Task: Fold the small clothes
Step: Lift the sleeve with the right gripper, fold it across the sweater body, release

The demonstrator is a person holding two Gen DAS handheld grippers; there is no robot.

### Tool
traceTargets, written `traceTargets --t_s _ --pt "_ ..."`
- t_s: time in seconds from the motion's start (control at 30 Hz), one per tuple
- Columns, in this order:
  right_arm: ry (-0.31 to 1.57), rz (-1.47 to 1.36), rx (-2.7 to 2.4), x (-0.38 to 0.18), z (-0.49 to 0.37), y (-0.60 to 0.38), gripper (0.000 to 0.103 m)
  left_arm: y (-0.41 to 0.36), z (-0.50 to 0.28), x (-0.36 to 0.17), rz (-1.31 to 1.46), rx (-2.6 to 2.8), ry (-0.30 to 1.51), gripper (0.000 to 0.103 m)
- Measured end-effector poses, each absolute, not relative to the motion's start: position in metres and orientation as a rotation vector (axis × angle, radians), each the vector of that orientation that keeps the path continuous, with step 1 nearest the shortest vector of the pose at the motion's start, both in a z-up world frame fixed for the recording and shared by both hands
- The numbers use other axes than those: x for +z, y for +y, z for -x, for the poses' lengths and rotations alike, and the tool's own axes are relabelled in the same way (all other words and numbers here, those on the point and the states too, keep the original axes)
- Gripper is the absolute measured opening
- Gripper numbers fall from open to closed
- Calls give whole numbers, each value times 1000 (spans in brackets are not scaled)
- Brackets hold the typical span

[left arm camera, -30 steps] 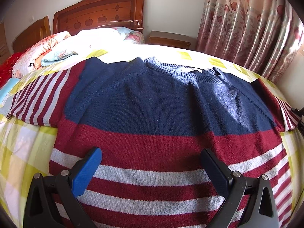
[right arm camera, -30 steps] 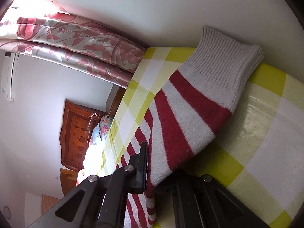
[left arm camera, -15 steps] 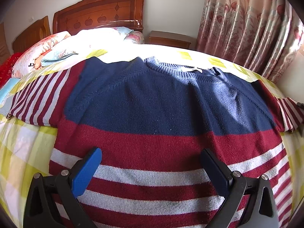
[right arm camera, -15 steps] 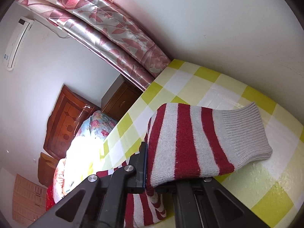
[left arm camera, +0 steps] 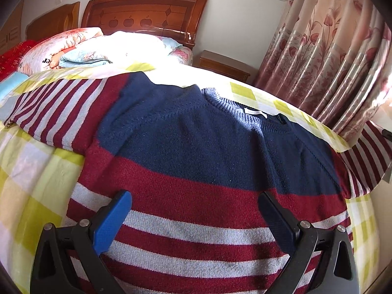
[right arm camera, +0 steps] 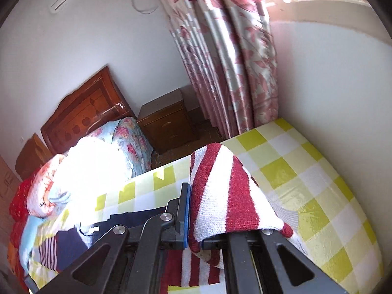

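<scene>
Right tool (right arm camera: 194, 216) clamps the sweater's striped sleeve (right arm camera: 220, 196); left tool (left arm camera: 193, 216), jaws apart, hovers over sweater (left arm camera: 196, 152).

The sweater (left arm camera: 196, 152) is running off the bottom edge of the left wrist view, so its hem is staying out of sight. Its striped sleeve (right arm camera: 220, 196) is draping over the right gripper (right arm camera: 194, 220), covering the right-hand finger. The sleeve's cuff is hanging out of sight behind the fold. The curtain (right arm camera: 220, 61) is showing blurred. Print on the folded quilt (left arm camera: 46, 61) is reading too small to tell.
</scene>
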State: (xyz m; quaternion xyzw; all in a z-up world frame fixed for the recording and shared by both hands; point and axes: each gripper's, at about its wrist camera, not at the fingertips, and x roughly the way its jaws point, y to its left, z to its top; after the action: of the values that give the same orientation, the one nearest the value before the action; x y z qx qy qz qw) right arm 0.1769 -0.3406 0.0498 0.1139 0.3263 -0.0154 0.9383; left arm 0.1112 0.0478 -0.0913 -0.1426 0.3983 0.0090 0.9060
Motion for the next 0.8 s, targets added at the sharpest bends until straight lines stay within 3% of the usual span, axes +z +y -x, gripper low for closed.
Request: traceTargets --t_s 0.2,0.37,0.47,0.67,0.8 --pt "722 170 98 46 -185 -189 5 53 -111 -91 327 15 815 103" --pt "827 592 228 -25 -180 -61 5 60 -107 -91 373 23 795 103" --pt "963 793 251 -76 -179 -16 11 62 -105 -91 343 114 804 103" --pt "1056 844 273 -65 -182 -22 24 71 -102 -90 433 87 773 103" --pt "1274 333 470 -33 -195 -61 26 75 -102 -89 469 86 767 103"
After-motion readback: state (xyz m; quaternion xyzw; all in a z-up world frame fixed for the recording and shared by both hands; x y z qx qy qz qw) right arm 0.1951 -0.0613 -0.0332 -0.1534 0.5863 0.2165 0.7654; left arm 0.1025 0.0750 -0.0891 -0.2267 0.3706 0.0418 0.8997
